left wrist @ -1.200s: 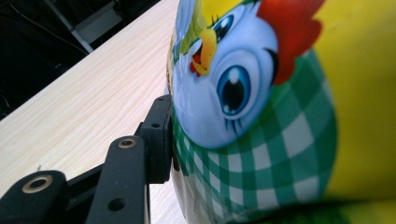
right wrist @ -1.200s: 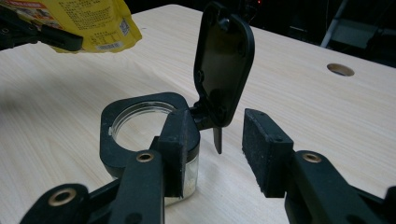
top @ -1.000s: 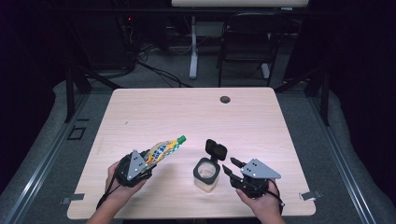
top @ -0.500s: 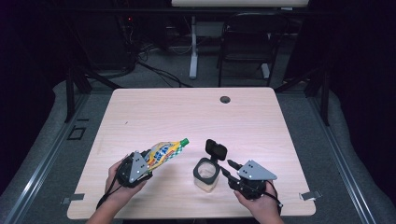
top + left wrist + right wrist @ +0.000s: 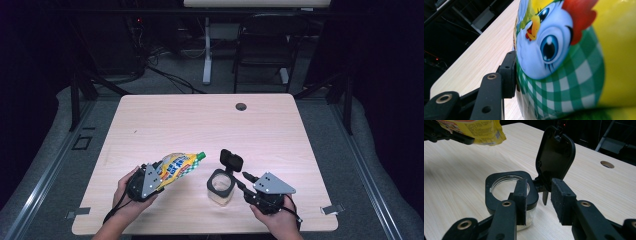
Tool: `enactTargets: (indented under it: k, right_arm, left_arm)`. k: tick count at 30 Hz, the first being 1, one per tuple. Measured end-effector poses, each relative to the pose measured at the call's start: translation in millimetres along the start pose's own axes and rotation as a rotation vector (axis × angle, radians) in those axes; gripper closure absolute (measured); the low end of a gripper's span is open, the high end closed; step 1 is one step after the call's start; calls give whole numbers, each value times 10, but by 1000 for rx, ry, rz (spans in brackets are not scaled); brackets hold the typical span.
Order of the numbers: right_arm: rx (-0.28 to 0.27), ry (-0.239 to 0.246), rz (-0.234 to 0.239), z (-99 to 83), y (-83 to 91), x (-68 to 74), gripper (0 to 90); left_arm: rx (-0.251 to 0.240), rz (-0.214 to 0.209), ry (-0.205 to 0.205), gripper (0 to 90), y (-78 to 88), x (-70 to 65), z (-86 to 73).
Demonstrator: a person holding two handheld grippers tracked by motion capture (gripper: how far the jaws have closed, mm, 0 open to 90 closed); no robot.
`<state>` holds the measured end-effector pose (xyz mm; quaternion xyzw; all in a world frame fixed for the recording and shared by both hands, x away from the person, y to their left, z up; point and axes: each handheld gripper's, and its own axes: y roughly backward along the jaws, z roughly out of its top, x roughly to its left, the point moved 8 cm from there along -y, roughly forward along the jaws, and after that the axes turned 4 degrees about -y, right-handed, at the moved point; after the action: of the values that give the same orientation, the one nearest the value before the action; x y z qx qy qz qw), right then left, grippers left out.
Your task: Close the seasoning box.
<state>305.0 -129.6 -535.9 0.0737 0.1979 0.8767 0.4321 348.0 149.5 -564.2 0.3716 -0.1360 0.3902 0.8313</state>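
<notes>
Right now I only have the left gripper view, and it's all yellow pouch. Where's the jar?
Observer: The jar stands on the table, right of the pouch, near its green cap.
Operator: Is its lid open?
Observer: Yes, the black flip lid stands up on its hinge.
Operator: And the right gripper?
Observer: The right gripper has just been closing its jaws, with the jar's hinge side between them; a gap shows beside one pad.

Yellow pouch [image 5: 176, 167], green cap, cartoon chicken and green check print; held off the table, tilted, cap toward the jar. Clear jar [image 5: 220, 187] with black rim stands upright just right of it, hinged black lid [image 5: 231, 160] open, raised.
</notes>
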Motion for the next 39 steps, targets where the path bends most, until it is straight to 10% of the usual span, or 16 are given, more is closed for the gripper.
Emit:
enactTargets:
  k: [39]
  right_arm:
    - [-17, 131, 63, 462, -38, 361, 704]
  left_arm:
    - [48, 23, -112, 544, -45, -122, -1]
